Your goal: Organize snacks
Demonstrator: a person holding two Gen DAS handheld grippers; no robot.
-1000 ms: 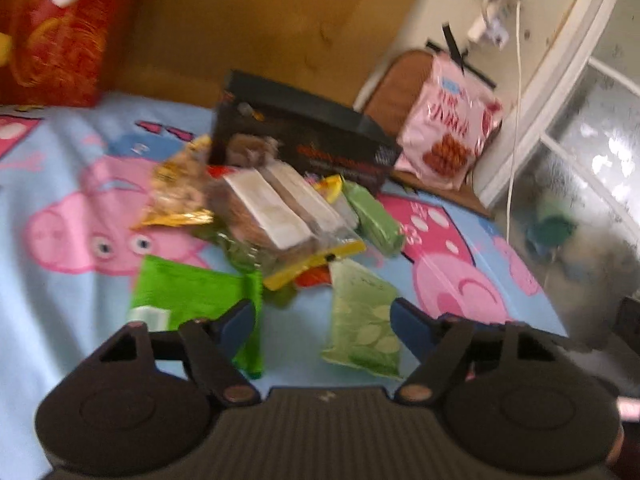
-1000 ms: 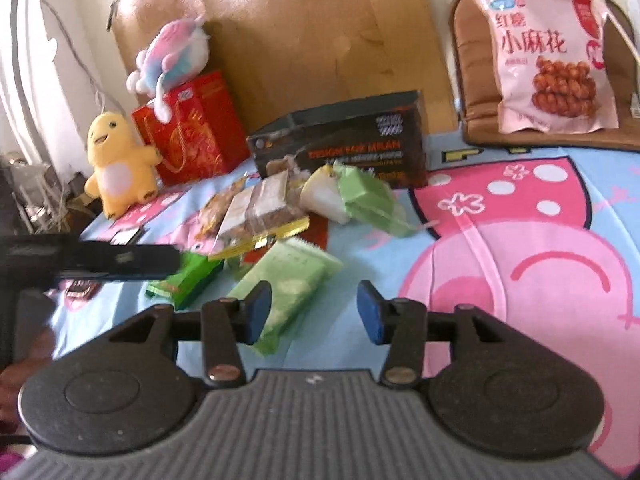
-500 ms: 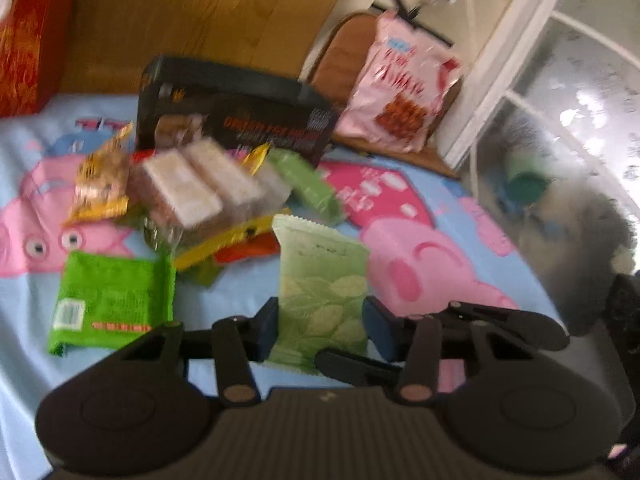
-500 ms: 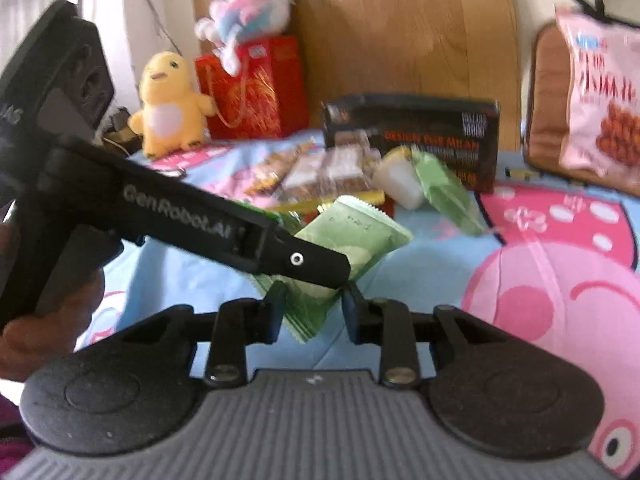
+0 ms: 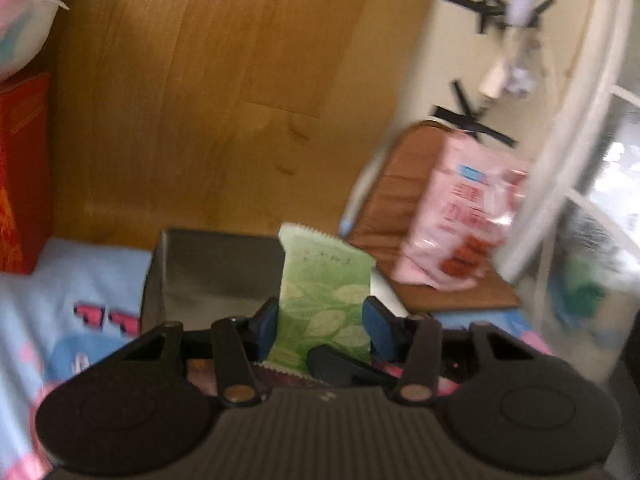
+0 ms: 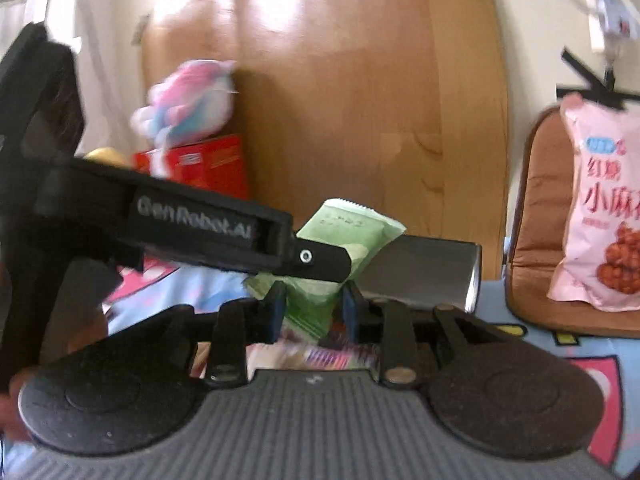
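Both of our grippers grip the same pale green snack packet point(image 5: 326, 296), which stands nearly upright, raised off the blue cartoon bedsheet point(image 5: 60, 280), its serrated top edge uppermost. Our left gripper point(image 5: 320, 322) has its blue pads pressed on the packet's two side edges. Our right gripper point(image 6: 312, 306) is narrowed onto the packet's lower end, a pad on either side. In the right wrist view the left gripper's black finger point(image 6: 320, 260) crosses in front of the packet's middle. Behind the packet sits a dark box point(image 5: 216, 272), open at the top; the packet overlaps its right end in the left wrist view. More snack wrappers, blurred, lie beneath the grippers. A pink snack bag point(image 6: 604, 216) leans on a brown cushion point(image 6: 536, 240) to the right. A red box point(image 6: 200, 164) bears a pastel plush toy point(image 6: 188, 100) on the left, before the wooden headboard point(image 5: 224, 100).
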